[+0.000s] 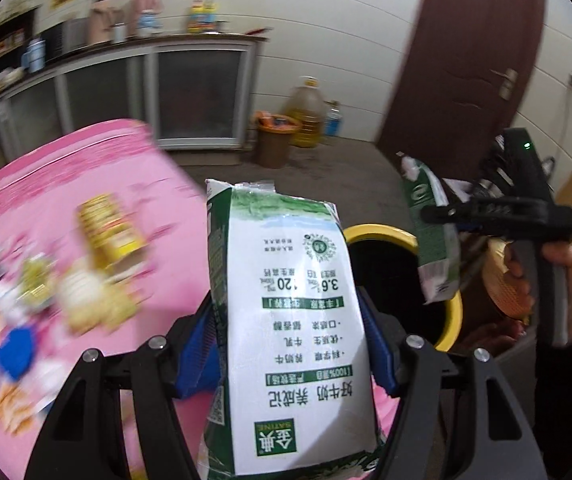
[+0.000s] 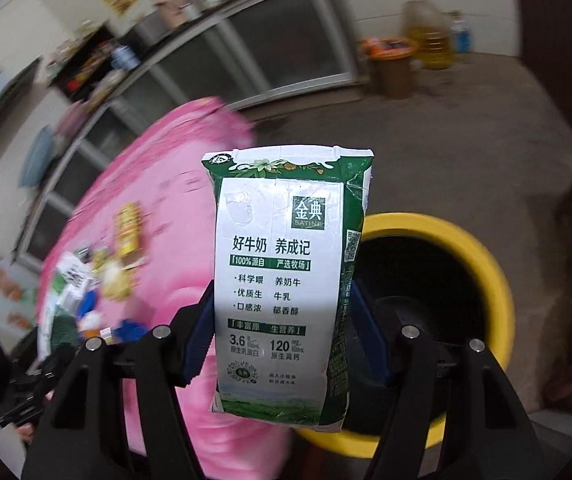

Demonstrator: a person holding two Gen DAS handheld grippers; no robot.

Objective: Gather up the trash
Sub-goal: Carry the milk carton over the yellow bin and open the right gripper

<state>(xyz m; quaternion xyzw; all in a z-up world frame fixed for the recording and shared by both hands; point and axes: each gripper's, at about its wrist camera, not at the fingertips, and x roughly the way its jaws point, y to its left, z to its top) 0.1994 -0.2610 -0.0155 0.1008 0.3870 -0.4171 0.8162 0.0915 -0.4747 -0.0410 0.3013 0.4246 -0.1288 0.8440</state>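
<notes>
My left gripper [image 1: 290,344] is shut on a green and white milk carton [image 1: 290,320], held upside down beside the yellow-rimmed trash bin [image 1: 382,234]. My right gripper [image 2: 282,324] is shut on a second, upright milk carton [image 2: 282,280] just left of the bin [image 2: 486,264]. In the left wrist view the right gripper [image 1: 438,216] holds that carton [image 1: 434,236] over the bin's black opening. More trash, including a yellow box [image 1: 106,228] and blurred wrappers [image 1: 86,300], lies on the pink table [image 1: 66,176].
A brown bucket [image 1: 274,136], a large oil jug [image 1: 306,114] and a blue bottle [image 1: 332,120] stand on the floor by a grey cabinet [image 1: 198,96]. A dark brown door [image 1: 466,60] is at the right. Both views are motion blurred.
</notes>
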